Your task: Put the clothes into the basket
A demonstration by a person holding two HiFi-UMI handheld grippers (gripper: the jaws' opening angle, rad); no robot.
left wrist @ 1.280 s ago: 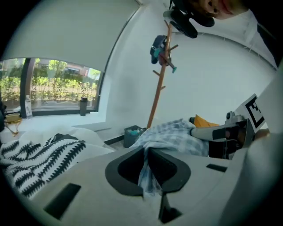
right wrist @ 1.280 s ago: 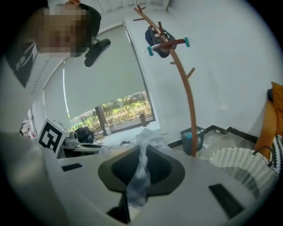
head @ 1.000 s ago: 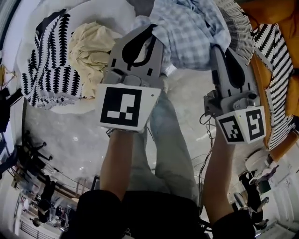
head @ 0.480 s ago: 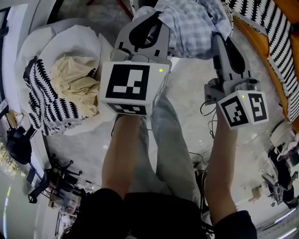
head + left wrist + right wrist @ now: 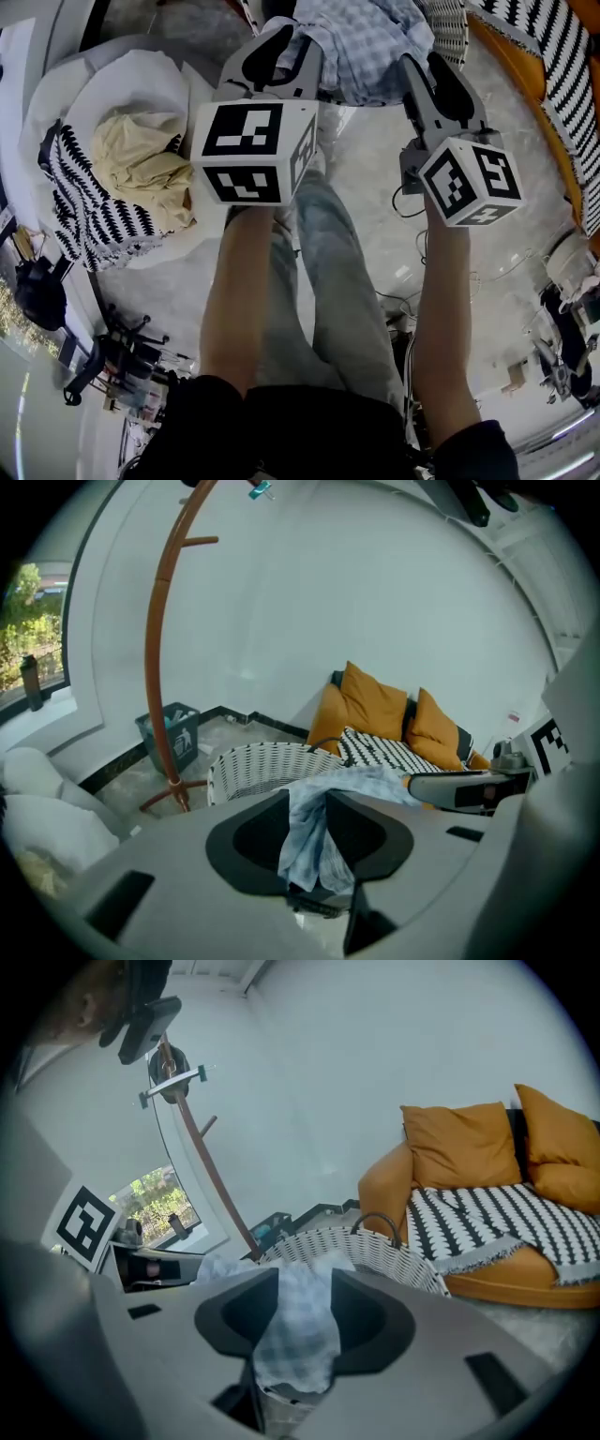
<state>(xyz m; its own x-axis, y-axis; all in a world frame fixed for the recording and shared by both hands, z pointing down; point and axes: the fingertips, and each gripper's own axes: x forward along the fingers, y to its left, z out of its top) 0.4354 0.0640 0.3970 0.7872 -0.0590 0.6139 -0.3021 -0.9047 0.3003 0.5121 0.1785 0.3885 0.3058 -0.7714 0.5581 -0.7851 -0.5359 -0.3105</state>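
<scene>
A light blue checked shirt [image 5: 375,42] hangs between my two grippers over the white wicker basket [image 5: 450,23]. My left gripper [image 5: 289,47] has one end of the shirt [image 5: 309,841] lying between its jaws, which are opening. My right gripper [image 5: 433,70] has the other end [image 5: 295,1330] draped loosely through its jaws, which are also opening. The basket [image 5: 253,766] stands just beyond both sets of jaws, and its rim and dark handle [image 5: 380,1227] show in the right gripper view. What lies inside the basket is hidden by the shirt.
A white seat [image 5: 141,75] at the left holds a cream cloth [image 5: 145,164] and a black-and-white patterned throw [image 5: 84,206]. An orange sofa [image 5: 459,1162] with a similar throw [image 5: 497,1213] is beside the basket. A wooden coat stand [image 5: 164,667] and a dark bin [image 5: 173,733] stand behind.
Both grippers have carried the shirt forward and down toward the basket. Their marker cubes now tilt more toward the camera. The cream cloth and white seat have slid left in the head view.
</scene>
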